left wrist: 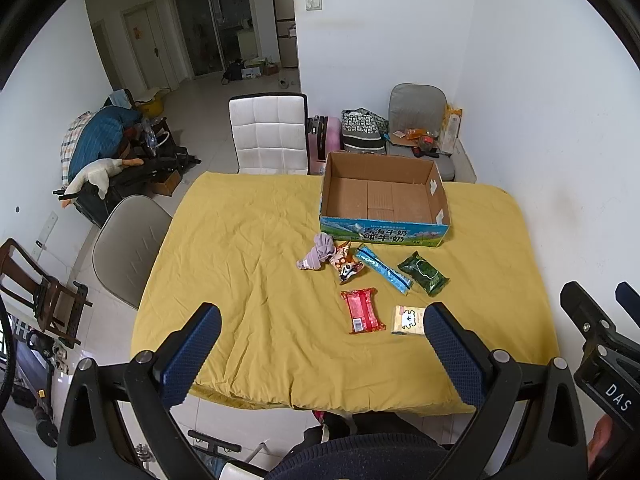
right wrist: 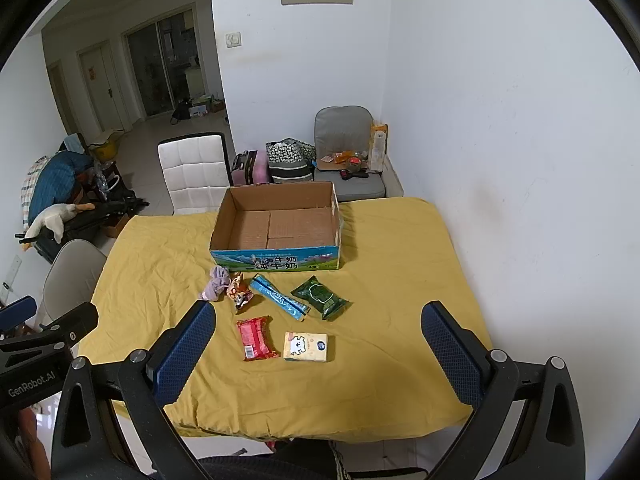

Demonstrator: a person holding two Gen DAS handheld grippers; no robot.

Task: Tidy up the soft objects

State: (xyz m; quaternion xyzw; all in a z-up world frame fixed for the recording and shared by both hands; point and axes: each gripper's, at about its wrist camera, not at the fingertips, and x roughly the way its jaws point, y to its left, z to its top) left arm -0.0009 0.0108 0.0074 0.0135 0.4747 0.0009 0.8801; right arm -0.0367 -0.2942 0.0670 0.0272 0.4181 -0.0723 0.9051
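On yellow cloth [right wrist: 400, 280], cardboard box [right wrist: 276, 254] sits empty (both grippers spread wide).

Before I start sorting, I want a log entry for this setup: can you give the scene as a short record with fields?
surface: table under a yellow cloth
container: open cardboard box, nothing inside, at the far side
items on cloth: purple cloth bundle, orange cartoon packet, blue pouch, green pack, red packet, cream tissue pack
item layout: four in a row near the box, two nearer the person
left tongs: open, holding nothing
right tongs: open, holding nothing
progress: nothing boxed yet
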